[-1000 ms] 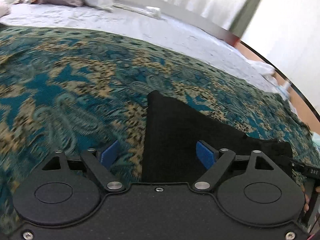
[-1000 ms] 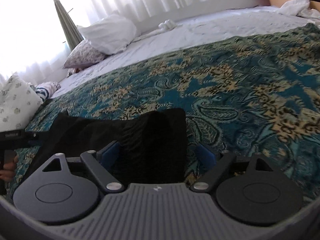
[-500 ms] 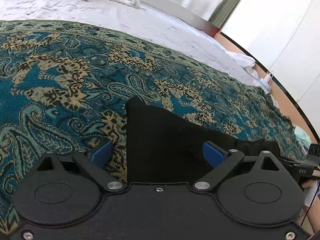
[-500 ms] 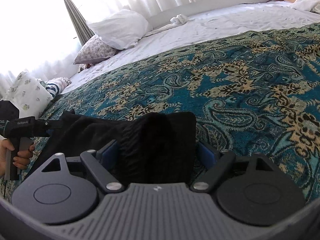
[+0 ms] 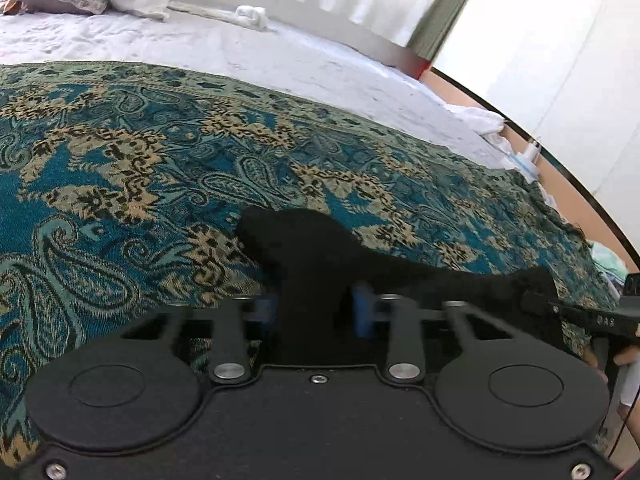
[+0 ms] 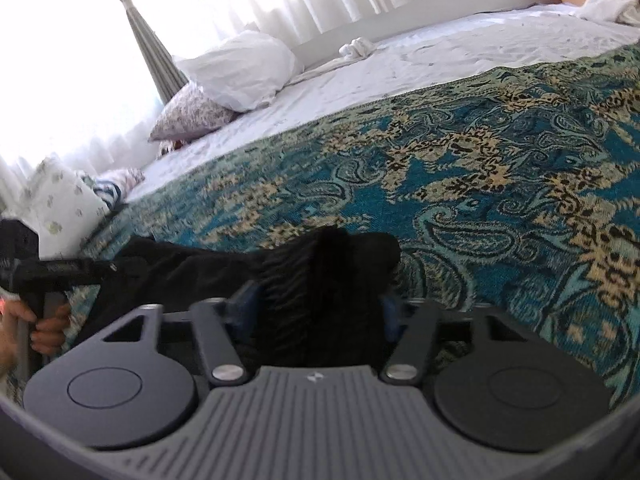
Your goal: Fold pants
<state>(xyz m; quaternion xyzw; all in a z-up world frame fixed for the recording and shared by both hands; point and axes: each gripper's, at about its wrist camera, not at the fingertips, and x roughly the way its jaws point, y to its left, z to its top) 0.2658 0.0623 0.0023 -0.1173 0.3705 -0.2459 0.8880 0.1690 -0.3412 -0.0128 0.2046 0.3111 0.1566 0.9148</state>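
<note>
Black pants (image 5: 308, 248) lie on a teal paisley bedspread (image 5: 120, 168). My left gripper (image 5: 316, 312) is shut on one end of the pants, its blue pads pressed into the cloth. In the right wrist view my right gripper (image 6: 320, 308) is shut on the other end of the pants (image 6: 340, 264), the cloth bunched between the pads. The fabric stretches between the two grippers. The right gripper shows at the right edge of the left wrist view (image 5: 584, 312), and the left gripper at the left edge of the right wrist view (image 6: 60, 268).
The bedspread (image 6: 480, 168) covers the near half of a bed with a white sheet (image 5: 240, 48) beyond. Pillows (image 6: 236, 68) lie at the head. A patterned pillow (image 6: 56, 204) sits at the bed's left side. Curtains and a wall stand behind.
Both grippers have closed on the pants ends; they were open around the cloth before. The cloth now bunches between the pads.
</note>
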